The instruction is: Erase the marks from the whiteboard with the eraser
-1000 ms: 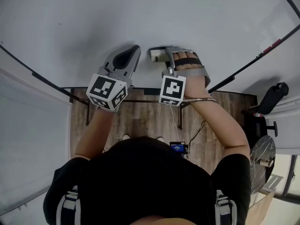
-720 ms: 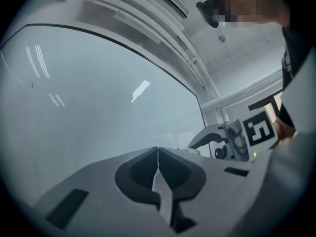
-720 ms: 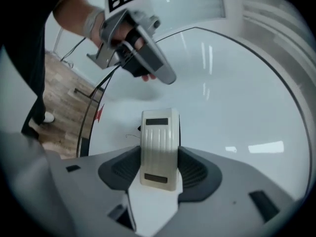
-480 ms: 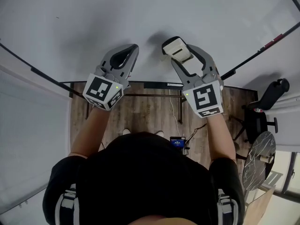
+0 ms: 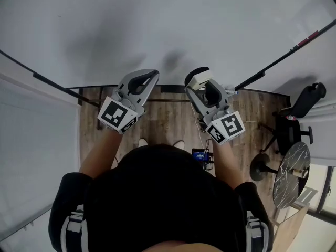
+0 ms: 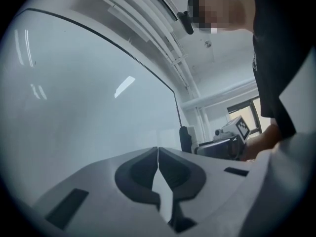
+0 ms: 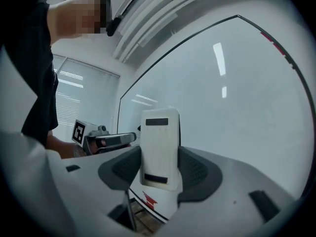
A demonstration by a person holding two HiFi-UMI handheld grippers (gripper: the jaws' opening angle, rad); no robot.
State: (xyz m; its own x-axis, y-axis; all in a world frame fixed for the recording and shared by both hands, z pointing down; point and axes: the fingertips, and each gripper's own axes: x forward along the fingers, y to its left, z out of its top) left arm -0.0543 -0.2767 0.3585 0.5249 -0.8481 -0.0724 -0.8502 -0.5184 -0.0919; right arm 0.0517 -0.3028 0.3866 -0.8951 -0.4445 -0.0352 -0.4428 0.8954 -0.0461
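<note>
The right gripper (image 5: pixel 201 84) has its jaws clamped on the white eraser (image 7: pixel 159 147), just by the whiteboard's (image 5: pixel 157 20) lower edge. Beside it, the left gripper (image 5: pixel 150 75) hovers with jaws pressed together, holding nothing.

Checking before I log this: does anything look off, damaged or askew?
Nothing stands out. The eraser sits straight in the right gripper, and the whiteboard shows no clear marks, only faint grey patches that may be shadows.

one whiteboard (image 5: pixel 157 20), one eraser (image 7: pixel 159 147), one chair (image 5: pixel 307 101); two grippers, left gripper (image 5: pixel 151 74), right gripper (image 5: pixel 197 77)
</note>
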